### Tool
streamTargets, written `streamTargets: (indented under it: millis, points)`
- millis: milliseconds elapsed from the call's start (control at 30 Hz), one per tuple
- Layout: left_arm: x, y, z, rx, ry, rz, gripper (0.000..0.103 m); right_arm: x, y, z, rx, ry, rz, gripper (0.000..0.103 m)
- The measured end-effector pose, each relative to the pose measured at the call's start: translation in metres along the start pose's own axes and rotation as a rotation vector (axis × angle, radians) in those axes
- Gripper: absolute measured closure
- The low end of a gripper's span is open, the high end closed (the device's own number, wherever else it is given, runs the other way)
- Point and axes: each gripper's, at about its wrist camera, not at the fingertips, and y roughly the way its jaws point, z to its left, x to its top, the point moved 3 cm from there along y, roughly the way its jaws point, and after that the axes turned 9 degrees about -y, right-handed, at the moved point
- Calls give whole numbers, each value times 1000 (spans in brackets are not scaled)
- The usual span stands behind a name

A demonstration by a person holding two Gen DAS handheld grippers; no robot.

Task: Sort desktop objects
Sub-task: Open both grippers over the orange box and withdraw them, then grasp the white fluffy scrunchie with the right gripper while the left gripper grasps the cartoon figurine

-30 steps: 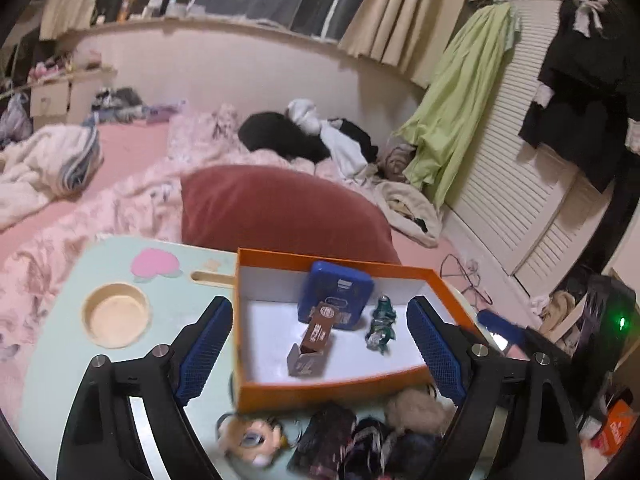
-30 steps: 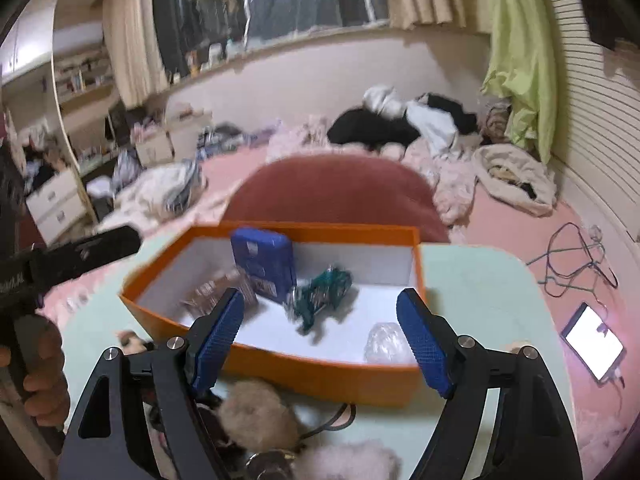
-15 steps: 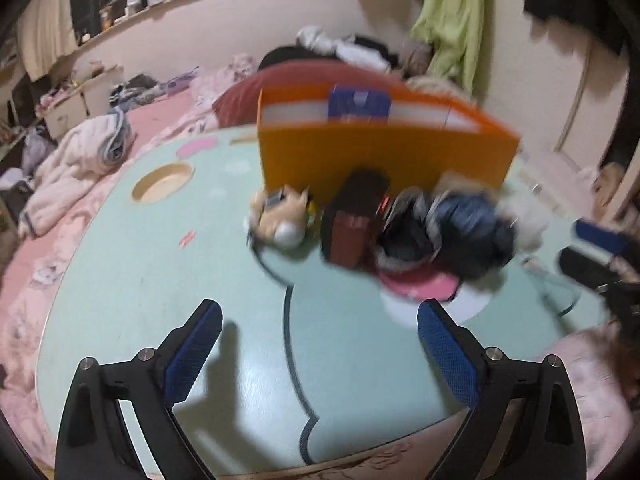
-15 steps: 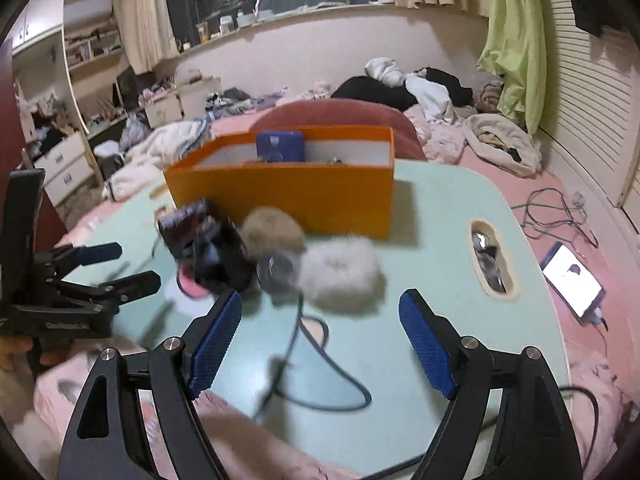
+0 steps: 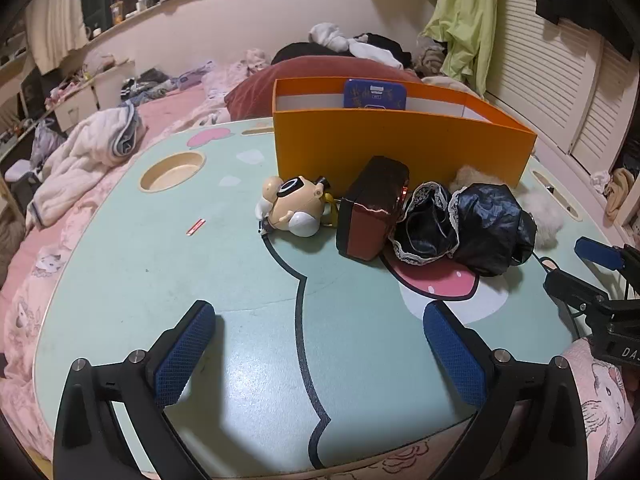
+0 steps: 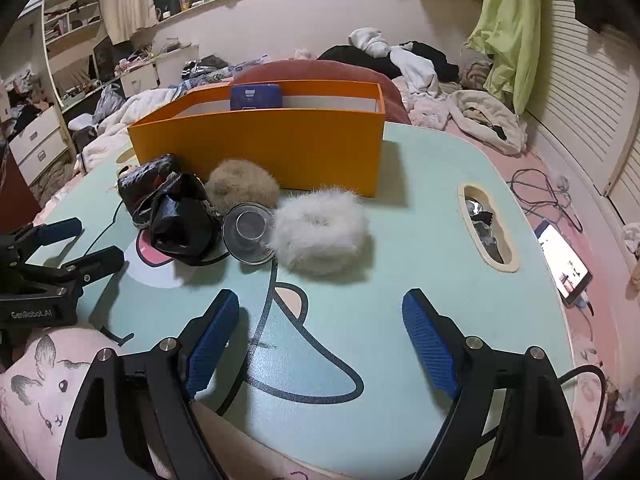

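Both the left gripper (image 5: 318, 344) and right gripper (image 6: 320, 330) are opening wide and empty above the pale green table (image 5: 120, 272), small clutter lying beyond their fingertips before the orange cardboard box (image 6: 256, 148).

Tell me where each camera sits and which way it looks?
Left wrist view: it sits on the left gripper, looking forward and down over the table at the toy and dark pouch; its own jaws are opening with nothing between them, and the right gripper shows at the right edge.
Right wrist view: it sits on the right gripper, looking at the white fluffy ball; its jaws are opening, empty, with the left gripper at the left edge.
Both show the orange box and black bag.
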Motion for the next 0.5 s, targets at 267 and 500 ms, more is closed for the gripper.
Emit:
streamTargets:
  millis: [267, 500]
  points:
    - [0, 0, 0, 1, 0, 0, 0, -7, -10, -27, 127, 153, -98, 19]
    - [0, 0, 0, 1, 0, -1, 0, 8, -12, -27, 128, 161, -115, 35]
